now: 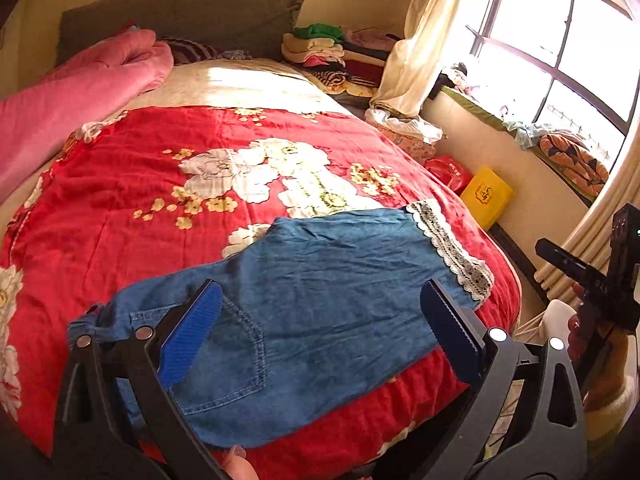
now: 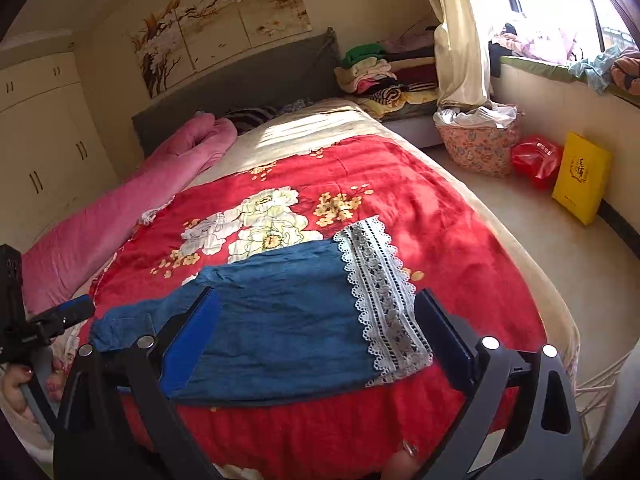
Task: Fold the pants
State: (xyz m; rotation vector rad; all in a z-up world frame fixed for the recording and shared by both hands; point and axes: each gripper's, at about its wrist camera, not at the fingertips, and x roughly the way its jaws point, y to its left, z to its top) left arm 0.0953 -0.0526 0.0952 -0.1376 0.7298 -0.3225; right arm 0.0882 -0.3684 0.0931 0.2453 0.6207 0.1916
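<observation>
The left claw [image 1: 320, 332] stands wide open above the bed with nothing between its blue pads [image 1: 192, 332], and the right claw [image 2: 320, 332] is spread just as wide and also holds nothing. The pants [image 1: 312, 300], blue denim with a white lace band [image 2: 384, 300] along the hem, lie folded flat on the red floral quilt [image 1: 160, 200], close to the near edge of the bed and toward its right-hand corner; the lace end points to the bed's right side, the waist end to the left (a stitched back pocket [image 1: 236, 360] shows there in the left wrist view). Neither claw touches the cloth. The right claw also shows at the right edge of the left wrist view, off the side of the bed, and the left claw shows at the left edge of the right wrist view. A pink blanket [image 2: 120, 208] lies rolled along the bed's far left edge. On the floor beside the bed stand a floral basket [image 2: 480, 152] of laundry, a red bag [image 2: 536, 158] and a yellow bag [image 2: 582, 178].
</observation>
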